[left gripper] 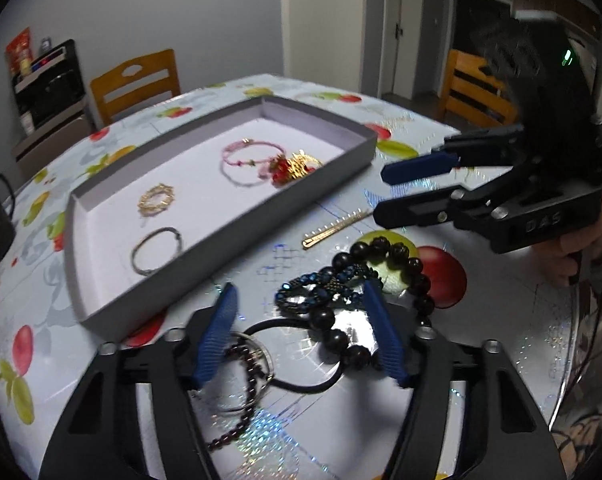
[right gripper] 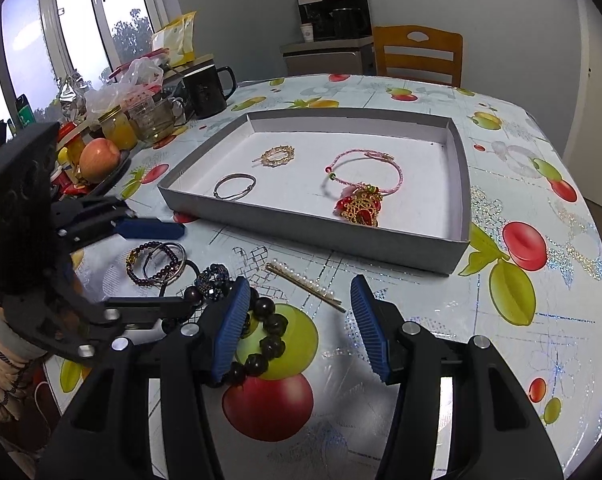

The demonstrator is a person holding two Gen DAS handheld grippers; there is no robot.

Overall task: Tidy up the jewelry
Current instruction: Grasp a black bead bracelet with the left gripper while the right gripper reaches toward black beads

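A grey tray (right gripper: 341, 236) (left gripper: 261, 204) holds a pink bracelet with a red-gold charm (right gripper: 361, 196) (left gripper: 261, 160), a gold ring-shaped piece (right gripper: 277, 156) (left gripper: 155, 198) and a silver bangle (right gripper: 235, 186) (left gripper: 155, 249). On the table before it lie a dark bead bracelet (left gripper: 401, 268) (right gripper: 267, 340), a blue beaded piece (left gripper: 321, 288) (right gripper: 213, 280), a gold pearl hair clip (right gripper: 305, 286) (left gripper: 337, 228), and purple bead and silver bangles (right gripper: 161, 264) (left gripper: 241, 380). My left gripper (left gripper: 301, 336) (right gripper: 173, 268) is open over the pile. My right gripper (right gripper: 297, 328) (left gripper: 385, 192) is open beside the dark beads.
A black mug (right gripper: 209, 88), glass jug (right gripper: 157, 116), jars and an apple (right gripper: 99, 158) crowd the table's left side. Wooden chairs (right gripper: 419, 54) stand behind. A black elastic cord (left gripper: 301, 384) lies under the left gripper.
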